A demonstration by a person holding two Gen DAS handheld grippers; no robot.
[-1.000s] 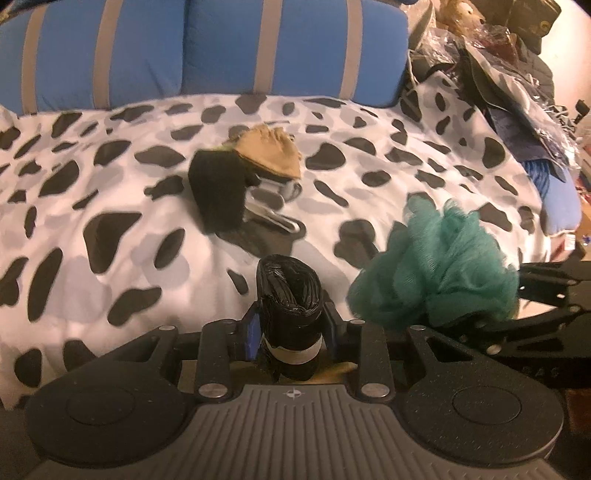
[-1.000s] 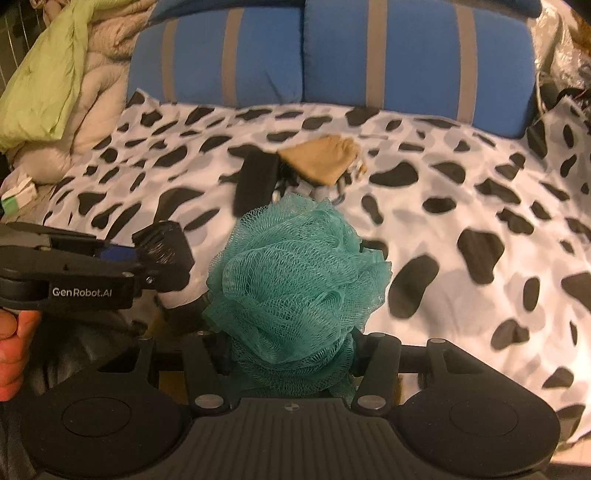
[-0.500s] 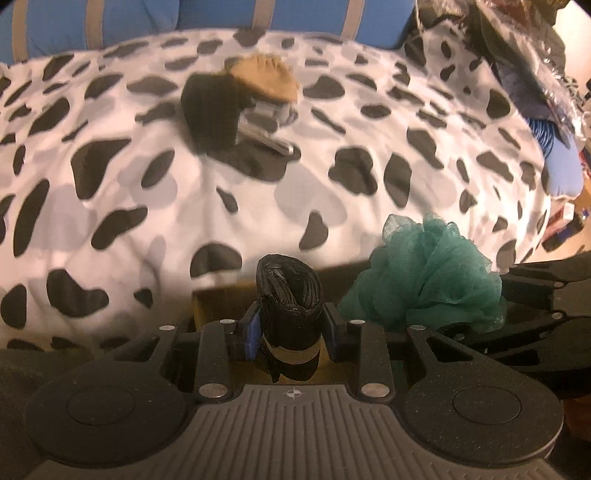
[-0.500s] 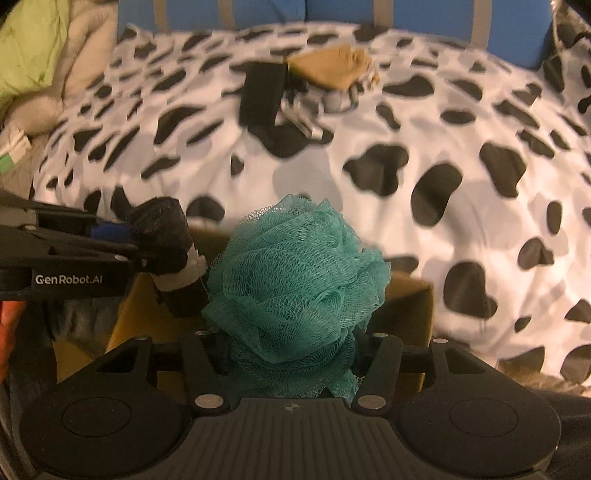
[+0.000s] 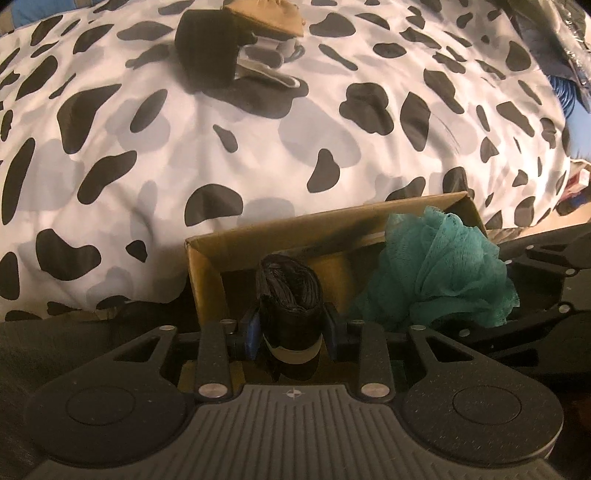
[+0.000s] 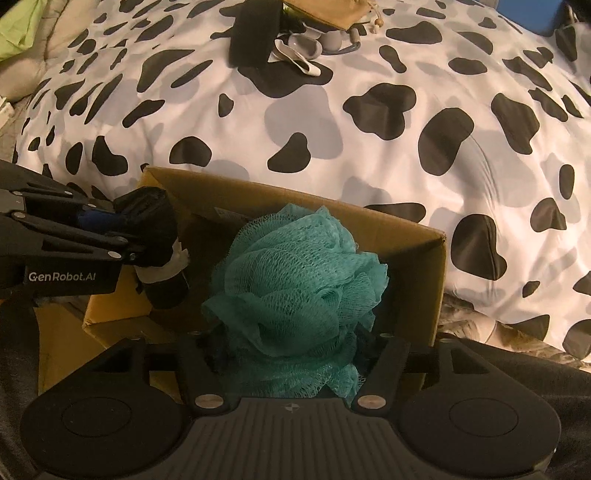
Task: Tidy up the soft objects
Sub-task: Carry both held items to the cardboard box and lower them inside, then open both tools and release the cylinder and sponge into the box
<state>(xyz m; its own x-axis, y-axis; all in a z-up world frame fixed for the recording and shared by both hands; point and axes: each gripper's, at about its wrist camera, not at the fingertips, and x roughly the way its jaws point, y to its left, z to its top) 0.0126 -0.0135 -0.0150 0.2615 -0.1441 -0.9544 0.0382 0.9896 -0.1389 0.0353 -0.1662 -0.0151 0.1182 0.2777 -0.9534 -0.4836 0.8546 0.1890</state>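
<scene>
A roll of black plastic bags [image 5: 288,291] with a pale band stands upright between the pads of my left gripper [image 5: 290,325], which is shut on it. From the right wrist view the same roll [image 6: 155,236] hangs over the left part of an open cardboard box [image 6: 406,229]. My right gripper [image 6: 291,347] points down into that box with a teal mesh bath sponge [image 6: 299,273] between its fingers. Its jaws are opening, and the mesh still fills the gap and hides the pads. The sponge [image 5: 443,269] sits above the box's [image 5: 295,225] right side.
The box stands against the edge of a bed with a cow-print duvet [image 5: 184,147]. Far up the duvet lie a black fabric piece [image 5: 207,48], a tan pouch [image 5: 266,14] and a small white-grey object [image 5: 266,70]. A green blanket [image 6: 14,33] is bunched at the far left.
Both grippers have tipped downward and sunk, so the cardboard box has come into view beneath them. The right jaws stand wider around the sponge. The left grip on the roll is unchanged.
</scene>
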